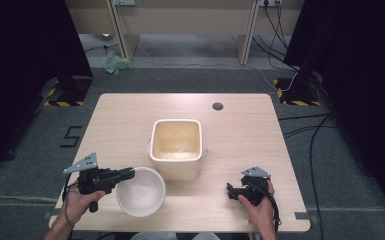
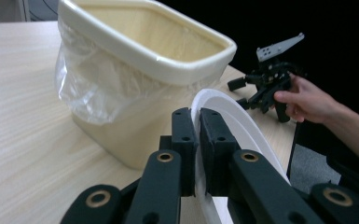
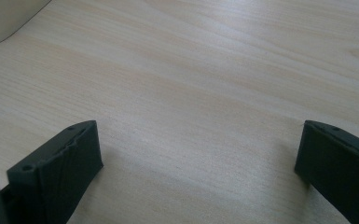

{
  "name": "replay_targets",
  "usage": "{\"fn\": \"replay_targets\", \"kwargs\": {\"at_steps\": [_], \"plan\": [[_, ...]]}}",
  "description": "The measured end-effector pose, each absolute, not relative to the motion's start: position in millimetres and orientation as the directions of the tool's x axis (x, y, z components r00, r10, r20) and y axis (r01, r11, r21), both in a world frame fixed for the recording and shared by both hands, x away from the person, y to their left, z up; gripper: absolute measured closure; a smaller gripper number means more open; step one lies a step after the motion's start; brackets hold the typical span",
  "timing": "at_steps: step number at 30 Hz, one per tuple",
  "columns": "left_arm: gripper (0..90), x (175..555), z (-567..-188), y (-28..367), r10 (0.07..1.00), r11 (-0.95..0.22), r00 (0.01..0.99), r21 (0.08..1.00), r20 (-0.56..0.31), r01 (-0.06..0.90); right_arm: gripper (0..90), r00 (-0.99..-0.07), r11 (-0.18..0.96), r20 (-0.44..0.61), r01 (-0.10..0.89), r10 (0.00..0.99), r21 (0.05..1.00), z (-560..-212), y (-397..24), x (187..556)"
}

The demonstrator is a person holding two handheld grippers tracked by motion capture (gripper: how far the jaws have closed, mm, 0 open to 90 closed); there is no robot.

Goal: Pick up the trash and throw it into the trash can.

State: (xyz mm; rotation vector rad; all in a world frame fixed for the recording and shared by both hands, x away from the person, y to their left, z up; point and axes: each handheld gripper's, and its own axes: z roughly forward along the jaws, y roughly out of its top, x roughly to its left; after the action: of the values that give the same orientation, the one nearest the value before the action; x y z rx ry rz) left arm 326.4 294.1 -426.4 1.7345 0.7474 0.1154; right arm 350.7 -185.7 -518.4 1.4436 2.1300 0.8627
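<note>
A white round bowl [image 1: 141, 191] sits near the table's front, just left of a cream bin. My left gripper [image 1: 130, 174] is shut on the bowl's rim [image 2: 224, 105], which runs between its two black jaws in the left gripper view. The cream bin [image 1: 176, 148], lined with a clear plastic bag [image 2: 93, 88], stands upright at the table's middle. My right gripper [image 1: 232, 189] rests low over the bare wood at the front right, its jaws wide apart with nothing between them [image 3: 198, 158]. The left gripper view also catches that right gripper [image 2: 265, 84] in a hand.
The wooden table [image 1: 130, 120] has a dark cable hole [image 1: 218, 106] near its far edge. Beyond it lie grey floor, cables [image 1: 310, 130] at the right and black stands with striped bases [image 1: 64, 95] at both sides.
</note>
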Motion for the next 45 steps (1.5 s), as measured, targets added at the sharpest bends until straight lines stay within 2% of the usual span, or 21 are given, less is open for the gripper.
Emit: {"fn": "replay_targets", "kwargs": {"at_steps": [12, 32, 45], "plan": [[84.6, 335.1, -387.9, 284.4, 0.502, -0.106, 0.827, 0.931, -0.252, 0.348, 0.4, -0.370, 0.267, -0.003, 0.665, 0.929, 0.697, -518.4, -185.7, 350.7], [84.6, 377.4, -355.8, 264.3, 0.489, -0.108, 0.834, 0.930, -0.258, 0.351, 0.4, -0.369, 0.267, -0.003, 0.666, 0.929, 0.697, -518.4, -185.7, 350.7], [84.6, 407.5, -346.6, 256.5, 0.527, -0.080, 0.806, 0.928, -0.271, 0.364, 0.4, -0.370, 0.267, -0.003, 0.666, 0.929, 0.697, -518.4, -185.7, 350.7]]}}
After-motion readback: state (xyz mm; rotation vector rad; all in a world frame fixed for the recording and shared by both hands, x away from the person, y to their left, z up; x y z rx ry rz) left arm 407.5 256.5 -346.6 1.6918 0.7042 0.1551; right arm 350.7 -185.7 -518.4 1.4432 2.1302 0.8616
